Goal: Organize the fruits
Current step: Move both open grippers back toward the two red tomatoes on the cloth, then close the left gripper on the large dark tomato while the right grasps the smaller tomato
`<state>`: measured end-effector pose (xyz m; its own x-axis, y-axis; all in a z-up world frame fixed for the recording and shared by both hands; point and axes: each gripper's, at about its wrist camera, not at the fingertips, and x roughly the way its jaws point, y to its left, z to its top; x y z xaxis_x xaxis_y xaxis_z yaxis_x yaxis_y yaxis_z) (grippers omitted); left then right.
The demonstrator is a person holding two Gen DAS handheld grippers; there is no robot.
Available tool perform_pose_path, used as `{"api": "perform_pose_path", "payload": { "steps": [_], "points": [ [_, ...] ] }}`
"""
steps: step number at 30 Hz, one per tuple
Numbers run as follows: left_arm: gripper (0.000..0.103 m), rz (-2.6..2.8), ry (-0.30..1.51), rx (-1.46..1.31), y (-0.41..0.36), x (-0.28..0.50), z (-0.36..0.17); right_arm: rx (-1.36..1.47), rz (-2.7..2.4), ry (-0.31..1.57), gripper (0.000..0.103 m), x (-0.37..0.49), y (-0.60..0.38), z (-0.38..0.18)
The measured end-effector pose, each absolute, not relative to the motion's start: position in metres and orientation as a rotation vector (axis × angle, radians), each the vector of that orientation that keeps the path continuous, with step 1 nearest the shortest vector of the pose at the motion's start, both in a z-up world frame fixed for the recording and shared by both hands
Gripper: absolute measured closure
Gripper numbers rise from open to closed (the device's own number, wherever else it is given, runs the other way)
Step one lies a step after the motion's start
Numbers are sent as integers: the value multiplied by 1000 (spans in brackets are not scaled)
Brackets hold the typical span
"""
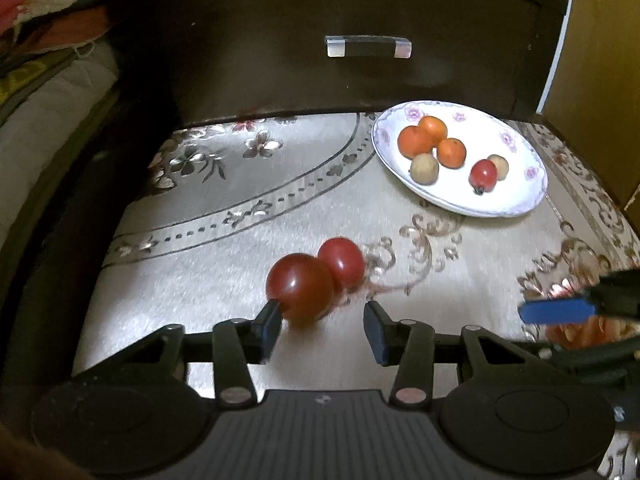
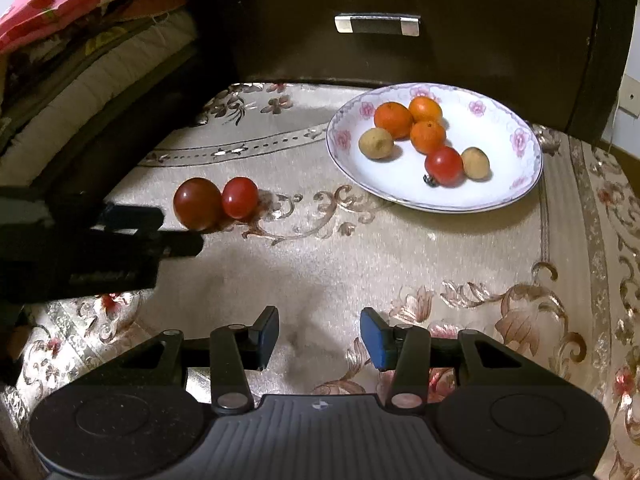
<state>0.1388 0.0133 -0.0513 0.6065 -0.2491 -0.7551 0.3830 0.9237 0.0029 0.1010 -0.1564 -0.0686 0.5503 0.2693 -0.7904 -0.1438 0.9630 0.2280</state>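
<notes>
Left tool (image 1: 323, 326) stands wide open just short of the darker tomato (image 1: 300, 286), whose near side touches the tool's left pad (image 1: 270, 326) while the right pad stands clear of it; the brighter tomato (image 1: 342, 261) lies touching the first on its far side, both on the patterned surface (image 1: 224, 216). Right tool (image 2: 319, 336) is likewise wide open and holds nothing, low over bare cloth, well apart from both tomatoes. Farther off to the right sits the white plate (image 1: 524, 196) carrying three oranges (image 1: 416, 141), two brownish fruits (image 1: 424, 168) and another tomato (image 1: 483, 174), before a dark drawer front (image 1: 360, 12).
</notes>
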Motion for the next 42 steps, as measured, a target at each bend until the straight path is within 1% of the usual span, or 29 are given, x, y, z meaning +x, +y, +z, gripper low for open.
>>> {"api": "perform_pose_path", "payload": {
  "steps": [2, 4, 10, 23, 28, 36, 42],
  "points": [
    [39, -363, 828, 181, 10, 143, -52, 152, 250, 962, 60, 101, -158, -69],
    [38, -356, 822, 183, 8, 147, -53, 161, 252, 962, 57, 100, -160, -68],
    [35, -327, 813, 166, 10, 162, -56, 186, 244, 965, 57, 99, -166, -69],
    [36, -337, 860, 50, 30, 166, -59, 208, 246, 964, 56, 99, -168, -71],
    [36, -333, 887, 27, 43, 161, -60, 186, 267, 923, 56, 107, -163, -63],
    [36, -286, 865, -62, 80, 154, -51, 33, 339, 845, 57, 137, -125, -59],
    [36, -300, 876, -95, 89, 157, -52, -117, 409, 803, 57, 165, -97, -63]
  ]
}}
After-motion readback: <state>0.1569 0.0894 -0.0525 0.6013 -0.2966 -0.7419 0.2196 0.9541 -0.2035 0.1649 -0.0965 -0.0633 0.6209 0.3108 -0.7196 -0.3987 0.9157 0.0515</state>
